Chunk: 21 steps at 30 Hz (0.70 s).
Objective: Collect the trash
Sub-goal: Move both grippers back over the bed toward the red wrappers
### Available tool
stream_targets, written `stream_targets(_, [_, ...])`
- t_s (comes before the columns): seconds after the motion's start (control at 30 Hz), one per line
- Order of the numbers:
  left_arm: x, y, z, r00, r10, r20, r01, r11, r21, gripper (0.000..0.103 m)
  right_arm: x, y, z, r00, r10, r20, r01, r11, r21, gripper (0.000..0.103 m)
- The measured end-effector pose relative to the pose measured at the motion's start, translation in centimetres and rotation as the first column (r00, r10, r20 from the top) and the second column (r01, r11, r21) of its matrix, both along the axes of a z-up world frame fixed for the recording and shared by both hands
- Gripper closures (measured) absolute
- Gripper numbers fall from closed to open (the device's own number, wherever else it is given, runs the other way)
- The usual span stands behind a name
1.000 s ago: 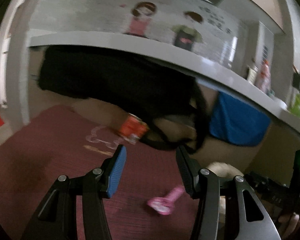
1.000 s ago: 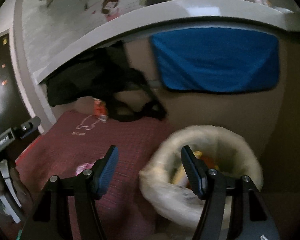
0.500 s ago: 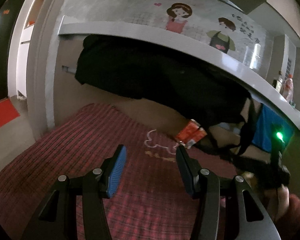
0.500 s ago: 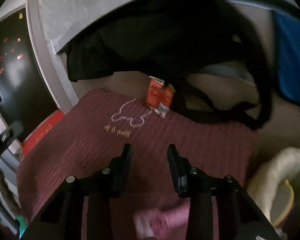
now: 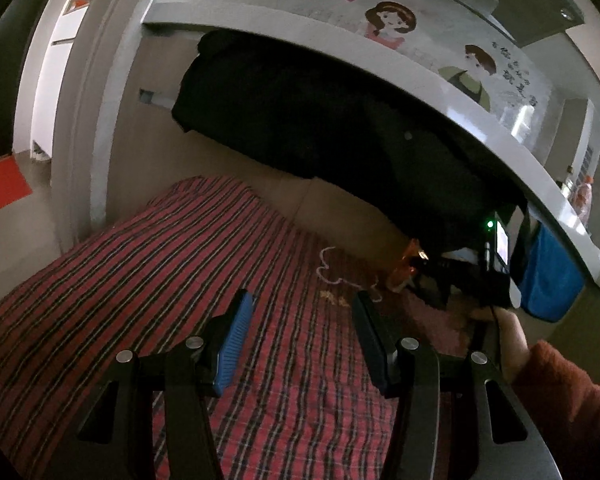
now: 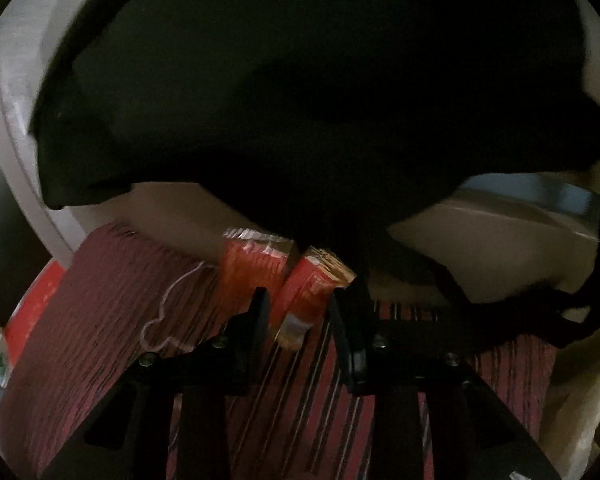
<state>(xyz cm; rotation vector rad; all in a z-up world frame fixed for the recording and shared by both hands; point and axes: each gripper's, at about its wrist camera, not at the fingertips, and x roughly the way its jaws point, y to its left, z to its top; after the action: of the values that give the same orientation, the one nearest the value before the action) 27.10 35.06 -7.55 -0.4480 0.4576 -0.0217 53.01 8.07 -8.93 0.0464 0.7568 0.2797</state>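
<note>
An orange snack wrapper [image 6: 308,284] lies on the red striped mat [image 6: 308,380], right under a hanging black bag [image 6: 300,100]. A second orange piece [image 6: 256,264] sits just left of it. My right gripper [image 6: 304,294] is low over the mat with its jaws closing. The wrapper is between the fingertips, and I see no pad pressing on it. My left gripper [image 5: 302,300] is open over the mat [image 5: 140,260] with nothing between its fingers. In the left wrist view the wrapper [image 5: 406,268] is ahead to the right, beside the person's hand and sleeve [image 5: 516,344].
The black bag [image 5: 320,120] hangs from a white counter ledge [image 5: 380,60] against the beige wall. A blue cloth [image 5: 548,280] hangs further right. A cream bag-lined bin [image 6: 580,420] stands at the right of the mat. A red doormat [image 5: 0,192] lies far left.
Both grippers have moved left along the mat. The right one narrowed its jaws and came close to the orange wrapper. The bin slid to its right edge and the pink item left view.
</note>
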Motion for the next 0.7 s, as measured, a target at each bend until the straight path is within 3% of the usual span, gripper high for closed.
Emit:
stream_targets(0.07, [-0.1, 0.1, -0.3, 1.0, 0.003, -0.007, -0.003, 1.0, -0.004, 0.05, 0.3, -0.1, 0.1, 1.0, 0.028, -0.01, -0.027, 0.999, 0.021, 0.094])
stream_targets(0.1, [-0.2, -0.1, -0.3, 1.0, 0.004, -0.007, -0.004, 1.0, -0.003, 0.05, -0.2, -0.2, 0.4, 0.999, 0.039, 0.0, -0.039, 0.999, 0.021, 0.097])
stream_targets(0.3, [-0.2, -2.2, 0.3, 1.0, -0.027, -0.001, 0.027, 1.0, -0.009, 0.05, -6.6, -1.0, 2.9, 0.981, 0.188, 0.038, -0.19, 0.981, 0.046, 0.098])
stream_targets(0.5, [1.2, -6.2, 1.4, 0.986, -0.16, 0.037, 0.158, 0.986, 0.047, 0.05, -12.9, -4.0, 4.4, 0.969, 0.244, 0.048, -0.247, 0.967, 0.056, 0.098])
stream_targets(0.57, [2.6, -7.6, 1.6, 0.977, -0.208, 0.053, 0.204, 0.977, 0.067, 0.048, -14.6, -5.0, 4.4, 0.967, 0.247, 0.068, -0.251, 0.967, 0.046, 0.094])
stream_targets(0.63, [4.7, -9.1, 1.7, 0.967, -0.25, 0.058, 0.244, 0.965, 0.094, 0.044, -16.9, -6.5, 4.1, 0.963, 0.25, 0.106, -0.251, 0.968, 0.003, 0.065])
stream_targets(0.7, [7.5, -10.3, 1.7, 0.962, -0.269, 0.035, 0.264, 0.957, 0.119, 0.044, -18.8, -7.9, 3.3, 0.957, 0.264, 0.122, -0.265, 0.964, -0.007, 0.058])
